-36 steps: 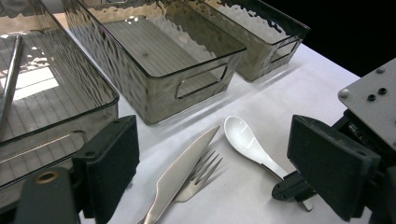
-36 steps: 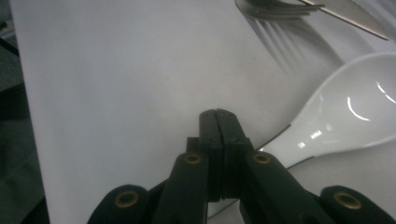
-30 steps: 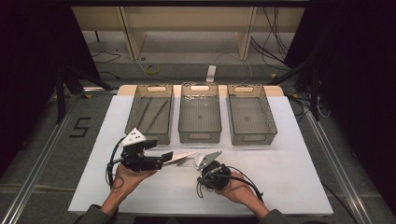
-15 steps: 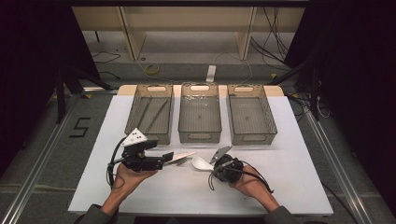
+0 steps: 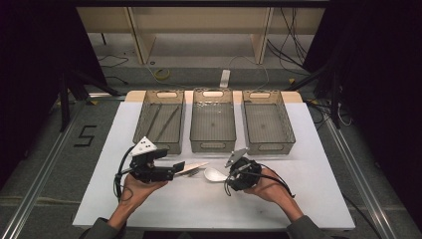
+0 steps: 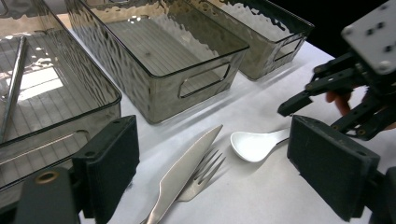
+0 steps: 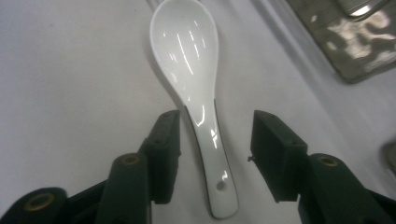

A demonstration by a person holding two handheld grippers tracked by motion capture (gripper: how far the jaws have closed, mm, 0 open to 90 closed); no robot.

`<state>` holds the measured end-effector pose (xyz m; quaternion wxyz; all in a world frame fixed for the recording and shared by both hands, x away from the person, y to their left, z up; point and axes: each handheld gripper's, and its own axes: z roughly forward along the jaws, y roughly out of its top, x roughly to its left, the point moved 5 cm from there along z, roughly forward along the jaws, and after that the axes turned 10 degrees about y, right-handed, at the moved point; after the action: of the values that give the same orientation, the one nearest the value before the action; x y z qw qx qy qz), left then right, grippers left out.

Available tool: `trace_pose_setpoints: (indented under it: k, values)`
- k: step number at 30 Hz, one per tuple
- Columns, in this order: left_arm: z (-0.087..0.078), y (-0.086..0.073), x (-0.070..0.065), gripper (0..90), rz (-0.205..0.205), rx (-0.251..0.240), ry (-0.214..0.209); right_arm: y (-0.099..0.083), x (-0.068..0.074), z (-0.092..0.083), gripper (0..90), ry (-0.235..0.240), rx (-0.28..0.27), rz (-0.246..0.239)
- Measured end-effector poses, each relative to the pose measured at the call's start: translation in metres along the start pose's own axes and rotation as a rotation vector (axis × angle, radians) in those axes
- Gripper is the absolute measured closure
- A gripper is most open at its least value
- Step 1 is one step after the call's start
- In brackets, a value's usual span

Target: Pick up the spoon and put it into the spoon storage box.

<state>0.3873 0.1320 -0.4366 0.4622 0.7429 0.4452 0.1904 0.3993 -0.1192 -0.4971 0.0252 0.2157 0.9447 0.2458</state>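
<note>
high view: a "5" marking [image 5: 85,135] lies left of the table [image 5: 318,199].

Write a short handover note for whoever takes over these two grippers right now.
Right gripper: open, having just been opening; its fingers straddle the white spoon's handle without pressing it.
Left gripper: open, nothing held, above the knife and fork.
All three pieces lie on the white table, in front of the three trays.
Left tray holds thin metal sticks; middle tray and right tray look empty.
Left: spoon, knife and fork probably still need binning.
</note>
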Motion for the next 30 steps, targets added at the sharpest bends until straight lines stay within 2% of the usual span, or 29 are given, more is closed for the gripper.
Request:
trace_pose_setpoints:
  k: [5, 6, 7, 14, 20, 27, 29, 30]
  values:
    - [0.0, 0.0, 0.001, 16.3, -0.002, -0.003, 0.003, 0.001, -0.001, 0.011, 55.1, 0.032, 0.042, -0.001]
    - [0.0, 0.0, 0.001, 16.3, 0.0, -0.002, 0.003, 0.001, 0.0, 0.012, 56.4, 0.035, 0.043, 0.015]
    - [0.0, 0.0, 0.001, 16.3, 0.001, -0.001, 0.003, 0.001, -0.002, 0.013, 57.5, 0.037, 0.055, 0.005]
    - [0.0, 0.0, 0.001, 16.3, 0.008, 0.002, 0.008, 0.0, -0.001, 0.015, 73.9, 0.09, 0.07, 0.015]
    - [0.0, 0.0, 0.001, 16.3, 0.011, 0.0, 0.011, 0.002, 0.0, 0.015, 75.6, 0.087, 0.095, -0.004]
    - [0.0, 0.001, 0.003, 16.3, 0.006, -0.006, 0.016, 0.001, 0.0, 0.014, 76.0, 0.104, 0.092, -0.003]
    - [0.0, 0.001, 0.004, 16.3, 0.001, -0.005, 0.018, 0.001, 0.0, 0.01, 76.0, 0.101, 0.087, 0.009]
    - [0.001, 0.001, 0.004, 16.3, 0.004, 0.001, 0.02, 0.001, -0.002, 0.008, 76.0, 0.096, 0.078, -0.002]
